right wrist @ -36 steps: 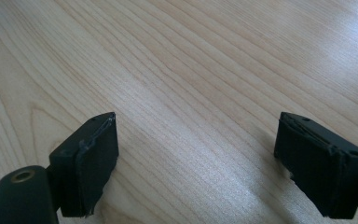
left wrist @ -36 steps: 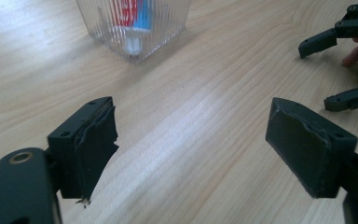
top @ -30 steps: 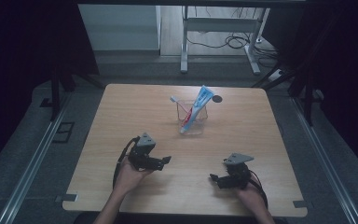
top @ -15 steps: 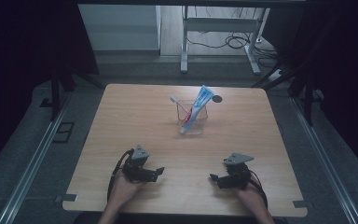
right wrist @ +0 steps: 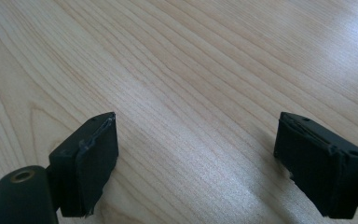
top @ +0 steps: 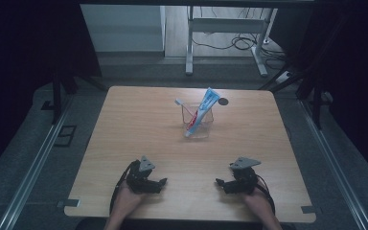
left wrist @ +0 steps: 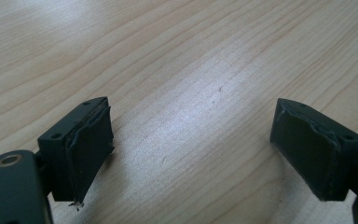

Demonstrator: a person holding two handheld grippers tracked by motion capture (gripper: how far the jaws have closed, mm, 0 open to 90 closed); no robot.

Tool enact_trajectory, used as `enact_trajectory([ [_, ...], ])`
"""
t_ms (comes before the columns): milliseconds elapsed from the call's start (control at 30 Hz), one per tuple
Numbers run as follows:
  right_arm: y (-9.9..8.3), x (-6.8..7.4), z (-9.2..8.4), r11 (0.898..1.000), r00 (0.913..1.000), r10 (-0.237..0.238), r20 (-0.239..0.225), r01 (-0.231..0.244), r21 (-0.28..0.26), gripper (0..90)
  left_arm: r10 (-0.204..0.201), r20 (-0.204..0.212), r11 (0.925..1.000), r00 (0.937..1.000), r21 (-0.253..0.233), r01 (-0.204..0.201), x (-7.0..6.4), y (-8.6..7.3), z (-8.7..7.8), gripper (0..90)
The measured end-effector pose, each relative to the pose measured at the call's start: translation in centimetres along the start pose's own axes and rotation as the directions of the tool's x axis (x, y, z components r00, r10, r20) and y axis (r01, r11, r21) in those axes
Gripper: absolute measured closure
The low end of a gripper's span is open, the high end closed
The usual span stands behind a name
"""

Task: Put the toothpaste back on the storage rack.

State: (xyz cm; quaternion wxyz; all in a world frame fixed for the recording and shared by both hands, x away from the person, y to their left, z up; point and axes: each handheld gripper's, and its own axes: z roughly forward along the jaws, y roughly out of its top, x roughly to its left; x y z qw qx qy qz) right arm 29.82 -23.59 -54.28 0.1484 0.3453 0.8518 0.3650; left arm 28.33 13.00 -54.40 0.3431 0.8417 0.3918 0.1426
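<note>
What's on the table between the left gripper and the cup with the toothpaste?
Nothing: the high view shows bare wooden table between the left gripper and the clear cup.

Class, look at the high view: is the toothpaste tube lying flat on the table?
No, the toothpaste tube stands tilted inside the clear cup, leaning toward the far right.

From above my side, the high view faces forward over the whole table (top: 124, 124); both gripper views skim that same wood (left wrist: 191, 70) close up.
</note>
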Motion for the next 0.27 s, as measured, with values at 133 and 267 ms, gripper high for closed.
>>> enact_trajectory([
  [133, -0.01, 0.05, -0.01, 1.0, 1.0, 0.005, 0.002, -0.005, 0.0, 13.4, 0.001, 0.0, 1.0, 1.0, 0.001, -0.001, 0.02, 0.0, -0.01, 12.7],
  [267, -0.02, 0.07, -0.02, 1.0, 1.0, 0.007, 0.003, -0.007, 0.0, 13.4, -0.002, -0.004, 1.0, 1.0, 0.001, 0.002, 0.01, -0.02, -0.02, 12.7],
])
